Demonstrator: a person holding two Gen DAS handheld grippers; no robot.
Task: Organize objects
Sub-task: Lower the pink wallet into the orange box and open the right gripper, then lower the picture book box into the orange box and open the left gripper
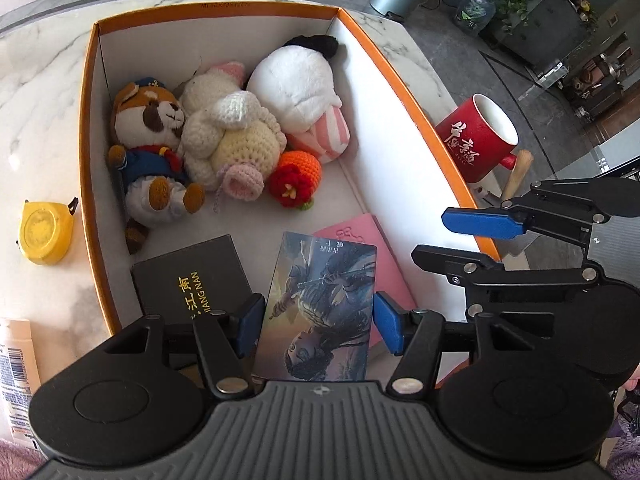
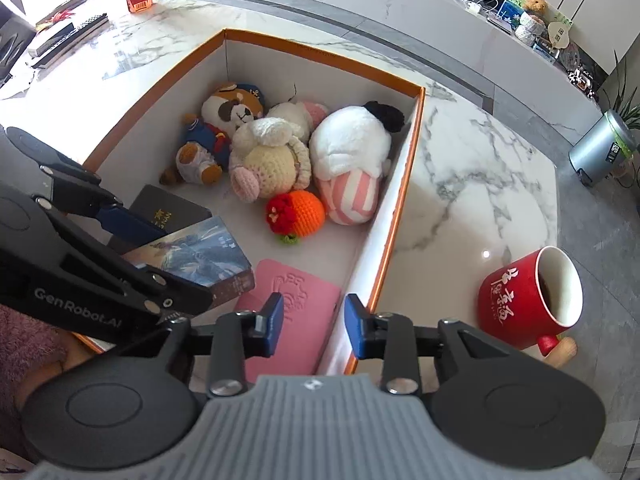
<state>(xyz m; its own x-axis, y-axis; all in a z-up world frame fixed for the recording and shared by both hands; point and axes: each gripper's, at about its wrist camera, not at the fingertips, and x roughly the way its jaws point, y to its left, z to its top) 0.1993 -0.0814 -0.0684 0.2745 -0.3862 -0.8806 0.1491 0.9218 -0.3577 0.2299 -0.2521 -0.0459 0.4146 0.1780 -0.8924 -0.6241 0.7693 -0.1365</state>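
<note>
An orange-rimmed cardboard box stands on the marble table. Several plush and crocheted toys lie at its far end. Near me inside it are a black box with gold lettering and a flat pink notebook. My left gripper is shut on an illustrated box, held tilted just above the notebook. My right gripper hangs open over the box's right wall, with nothing gripped.
A red mug with a wooden handle stands on the table right of the box. A yellow tape measure lies to the box's left, and a tube at the near left edge. A pink fuzzy sleeve shows behind the left gripper.
</note>
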